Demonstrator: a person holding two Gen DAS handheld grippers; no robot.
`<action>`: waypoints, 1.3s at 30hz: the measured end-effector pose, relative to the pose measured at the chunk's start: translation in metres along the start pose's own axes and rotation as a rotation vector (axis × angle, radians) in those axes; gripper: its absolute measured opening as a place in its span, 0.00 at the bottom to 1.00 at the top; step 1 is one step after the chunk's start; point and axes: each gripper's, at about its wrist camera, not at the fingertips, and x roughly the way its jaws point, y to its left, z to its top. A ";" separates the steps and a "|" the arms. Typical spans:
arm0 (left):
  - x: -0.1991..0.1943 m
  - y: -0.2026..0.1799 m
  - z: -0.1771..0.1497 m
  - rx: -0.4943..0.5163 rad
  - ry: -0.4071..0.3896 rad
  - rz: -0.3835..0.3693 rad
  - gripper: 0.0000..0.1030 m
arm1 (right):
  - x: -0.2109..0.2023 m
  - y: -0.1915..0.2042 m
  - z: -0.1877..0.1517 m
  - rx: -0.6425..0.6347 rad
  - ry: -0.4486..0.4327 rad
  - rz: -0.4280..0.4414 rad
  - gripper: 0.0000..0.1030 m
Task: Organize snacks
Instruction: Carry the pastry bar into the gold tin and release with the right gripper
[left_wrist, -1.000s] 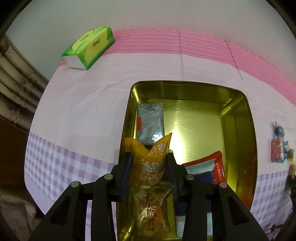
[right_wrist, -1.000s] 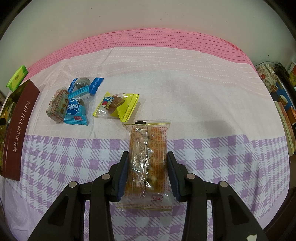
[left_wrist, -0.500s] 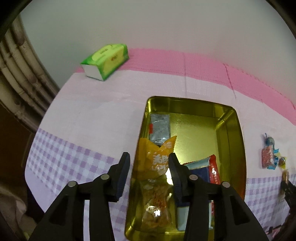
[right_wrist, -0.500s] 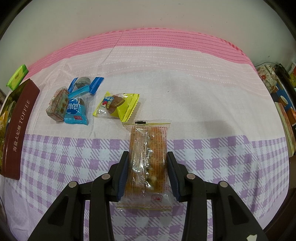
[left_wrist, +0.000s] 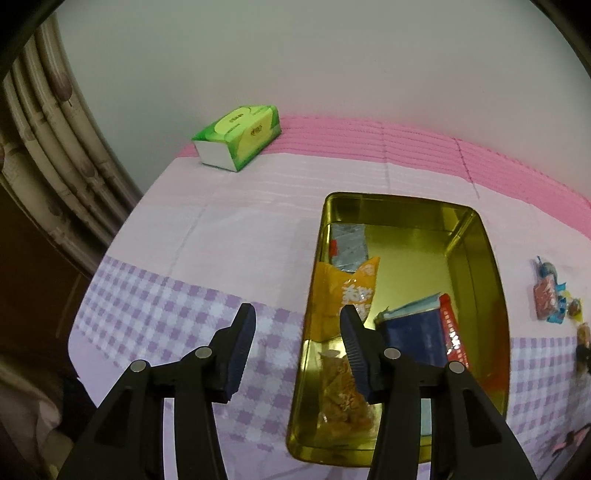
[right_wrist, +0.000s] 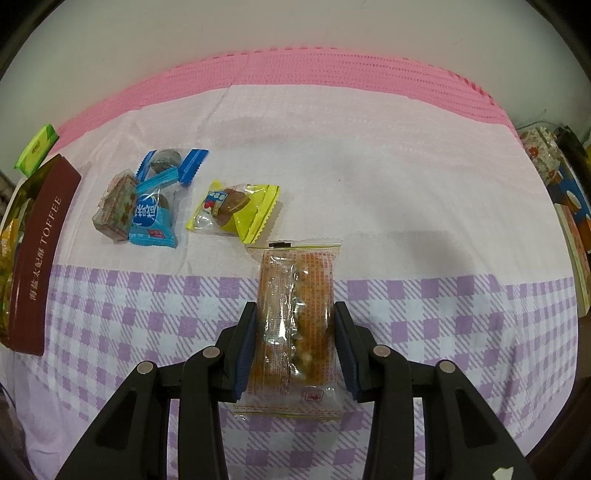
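The left claw (left_wrist: 297, 320) has just been opening, and now its two black arms with ribbed blue pads stand apart with nothing between them. It hangs over the left rim of a shiny gold tin (left_wrist: 476, 236), a box with rounded corners that sits on the counter (left_wrist: 229, 229). The counter wears a soft cloth: pink at the back, pale in the middle, purple checks at the front.

Inside the tin, an orange crinkly snack bag (left_wrist: 341, 291) lies along the left wall. A flat silver packet (left_wrist: 347, 245) lies behind it, and a dark blue packet with a red edge (left_wrist: 417, 332) lies to its right. A green tissue pack (left_wrist: 238, 136) rests on the far left corner of the counter.

The right claw (right_wrist: 295, 312) is clenched on a long clear-wrapped cake (right_wrist: 295, 314). Its pads press both sides of the orange, bumpy bar, which lies flat on the purple checks.

Further back on the cloth lie more snacks: a yellow candy packet (right_wrist: 255, 212), a light blue candy packet (right_wrist: 151, 218), a twisted blue-ended sweet (right_wrist: 171, 164) and a small brown block in clear wrap (right_wrist: 114, 208). These last three touch each other. The tin's dark red side (right_wrist: 38, 254), marked "TOFFEE", shows at the left.
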 end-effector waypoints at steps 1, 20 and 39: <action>-0.001 0.001 -0.002 -0.001 -0.003 0.001 0.49 | 0.001 0.000 0.001 0.001 0.009 -0.001 0.37; -0.008 0.023 -0.018 -0.046 -0.008 -0.005 0.59 | -0.011 0.010 -0.001 0.084 0.017 -0.036 0.33; -0.008 0.065 -0.024 -0.173 -0.003 0.038 0.64 | -0.075 0.190 0.019 -0.174 -0.093 0.198 0.33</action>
